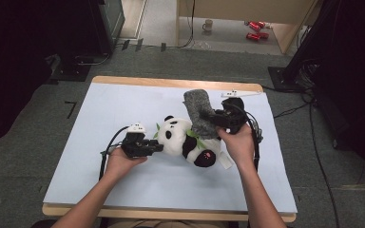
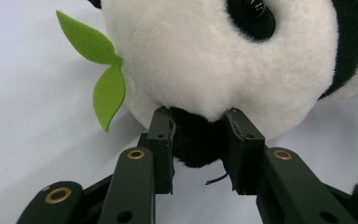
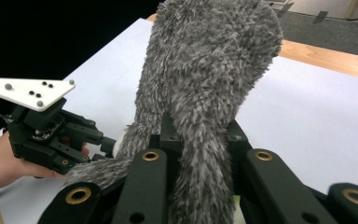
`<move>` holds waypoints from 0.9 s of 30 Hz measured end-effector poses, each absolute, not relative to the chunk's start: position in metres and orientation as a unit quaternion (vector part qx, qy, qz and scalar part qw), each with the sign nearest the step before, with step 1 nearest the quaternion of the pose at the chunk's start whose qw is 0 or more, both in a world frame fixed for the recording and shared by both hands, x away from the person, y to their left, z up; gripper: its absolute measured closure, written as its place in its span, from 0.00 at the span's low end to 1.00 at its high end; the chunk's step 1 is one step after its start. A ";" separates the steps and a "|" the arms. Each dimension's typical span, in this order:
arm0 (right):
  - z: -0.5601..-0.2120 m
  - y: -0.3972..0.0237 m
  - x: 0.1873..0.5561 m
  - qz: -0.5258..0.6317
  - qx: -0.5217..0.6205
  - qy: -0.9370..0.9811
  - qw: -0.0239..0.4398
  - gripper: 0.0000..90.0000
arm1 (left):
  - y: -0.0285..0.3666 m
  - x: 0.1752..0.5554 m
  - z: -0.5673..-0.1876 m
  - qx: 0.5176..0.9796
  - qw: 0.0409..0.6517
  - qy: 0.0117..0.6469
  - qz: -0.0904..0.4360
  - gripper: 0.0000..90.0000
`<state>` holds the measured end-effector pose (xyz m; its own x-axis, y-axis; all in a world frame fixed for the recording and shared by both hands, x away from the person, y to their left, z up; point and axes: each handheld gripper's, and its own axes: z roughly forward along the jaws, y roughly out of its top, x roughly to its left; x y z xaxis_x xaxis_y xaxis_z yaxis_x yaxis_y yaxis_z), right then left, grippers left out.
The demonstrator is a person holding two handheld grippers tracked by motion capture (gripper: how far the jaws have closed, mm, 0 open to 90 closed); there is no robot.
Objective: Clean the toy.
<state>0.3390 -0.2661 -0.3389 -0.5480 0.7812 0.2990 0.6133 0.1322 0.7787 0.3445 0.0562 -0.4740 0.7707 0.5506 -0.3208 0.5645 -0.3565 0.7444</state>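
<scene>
High view: the panda (image 1: 187, 137) lies mid-table; the left fingers (image 1: 158, 146) clamp its black ear (image 2: 196, 140), while the right fingers (image 1: 208, 118), just beyond the panda, clench a grey sock (image 1: 198, 110) standing upright.

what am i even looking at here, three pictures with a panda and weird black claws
A person at a table holds a hand-held gripping tool in each hand. The high view looks down from above; the other two come from cameras riding on each tool. The left tool is closed on a black part of the plush panda, which lies on the white sheet. The right tool is clamped on a fuzzy grey cloth, held up above the panda.
</scene>
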 end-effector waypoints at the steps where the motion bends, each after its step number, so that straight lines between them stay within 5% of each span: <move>1: -0.339 -0.268 0.339 0.466 0.469 0.745 0.089 0.86 | 0.056 0.345 -0.474 0.823 0.456 0.339 -0.008 0.74; 13: -0.392 -0.258 0.328 0.426 0.490 0.759 0.049 0.86 | 0.052 0.345 -0.471 0.834 0.433 0.343 -0.006 0.75; 27: -0.396 -0.289 0.332 0.373 0.520 0.758 0.127 0.86 | 0.051 0.351 -0.470 0.823 0.449 0.347 -0.016 0.75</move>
